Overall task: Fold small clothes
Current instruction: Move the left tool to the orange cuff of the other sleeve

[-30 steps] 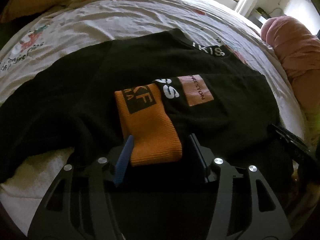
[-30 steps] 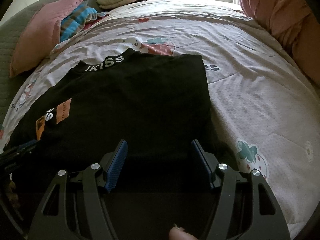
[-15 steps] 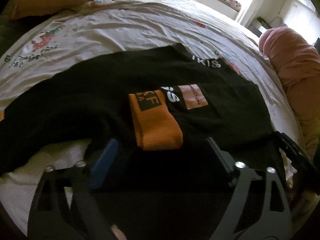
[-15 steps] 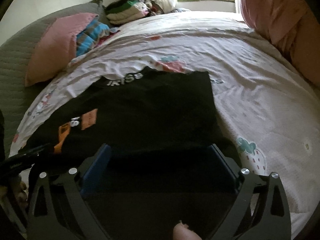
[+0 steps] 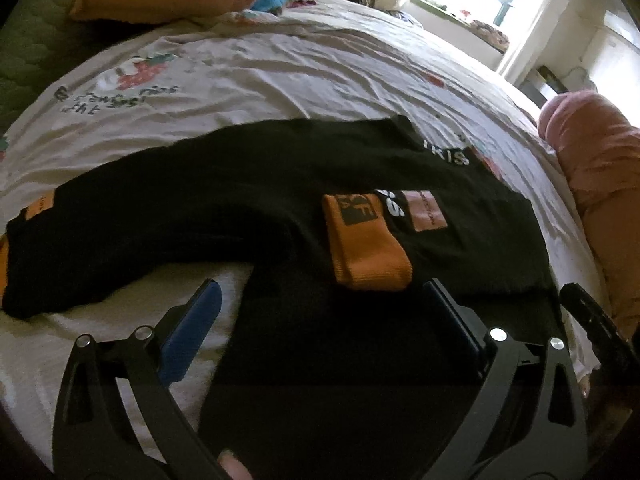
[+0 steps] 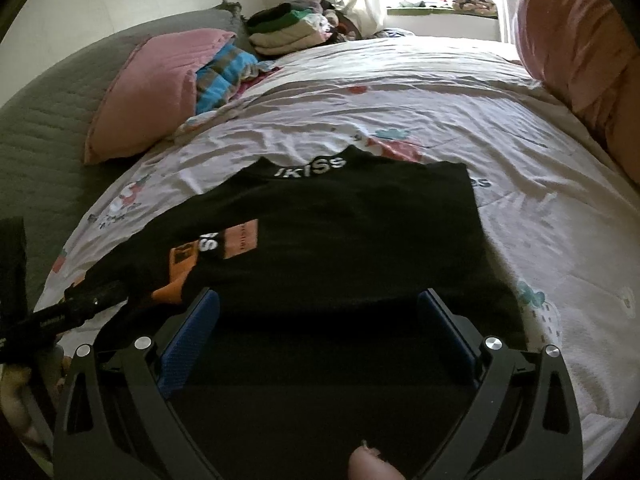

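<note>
Black sweater (image 6: 344, 240) flat on bed (image 6: 460, 120), collar far, hem near, long axis near-far; orange cuff (image 5: 366, 244) folded across front | left gripper (image 5: 320, 320) jaws just opened wide, nothing pinched | right gripper (image 6: 320, 320) likewise.

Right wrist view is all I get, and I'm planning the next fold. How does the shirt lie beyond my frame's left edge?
Observer: One sleeve lies stretched out across the bedspread, not folded in.
Operator: And the orange cuff I half see?
Observer: That orange cuff ends the other sleeve, which is folded in. It rests on the black shirt beside the printed patch.
Operator: Are the left tongs holding anything?
Observer: No. The left tongs have just been opening. The pads stand wide and grip nothing, with the shirt's hem lying beneath them.
</note>
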### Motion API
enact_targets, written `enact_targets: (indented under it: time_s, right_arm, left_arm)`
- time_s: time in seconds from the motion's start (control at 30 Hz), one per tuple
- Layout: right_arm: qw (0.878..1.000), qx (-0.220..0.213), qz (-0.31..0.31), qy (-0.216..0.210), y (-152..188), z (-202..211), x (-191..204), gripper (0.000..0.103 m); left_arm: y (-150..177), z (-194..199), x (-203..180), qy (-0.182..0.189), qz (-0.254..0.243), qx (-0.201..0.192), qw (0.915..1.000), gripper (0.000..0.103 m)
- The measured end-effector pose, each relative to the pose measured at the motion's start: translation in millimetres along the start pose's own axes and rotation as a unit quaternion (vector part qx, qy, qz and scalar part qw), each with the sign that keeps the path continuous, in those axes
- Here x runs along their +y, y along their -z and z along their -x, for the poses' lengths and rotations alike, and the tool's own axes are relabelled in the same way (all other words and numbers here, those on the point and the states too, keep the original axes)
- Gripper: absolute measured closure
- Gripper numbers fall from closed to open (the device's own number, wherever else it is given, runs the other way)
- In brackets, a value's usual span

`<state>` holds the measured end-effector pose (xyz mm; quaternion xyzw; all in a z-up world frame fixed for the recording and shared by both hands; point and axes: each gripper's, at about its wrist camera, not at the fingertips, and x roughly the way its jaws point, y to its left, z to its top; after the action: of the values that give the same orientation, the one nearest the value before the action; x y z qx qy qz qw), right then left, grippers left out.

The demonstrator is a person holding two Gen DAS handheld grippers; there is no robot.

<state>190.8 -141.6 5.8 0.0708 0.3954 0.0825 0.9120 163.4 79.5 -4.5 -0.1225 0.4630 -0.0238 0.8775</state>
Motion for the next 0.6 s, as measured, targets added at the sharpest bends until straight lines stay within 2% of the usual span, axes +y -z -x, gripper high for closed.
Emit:
enact_targets:
  time_s: [0.6]
  right_arm:
    - [0.997,0.003,0.061,-0.050,-1,3,75,0.004]
  left_arm:
    - [9,33,56,-0.039,0.069,-0.035,0.9962,0.009]
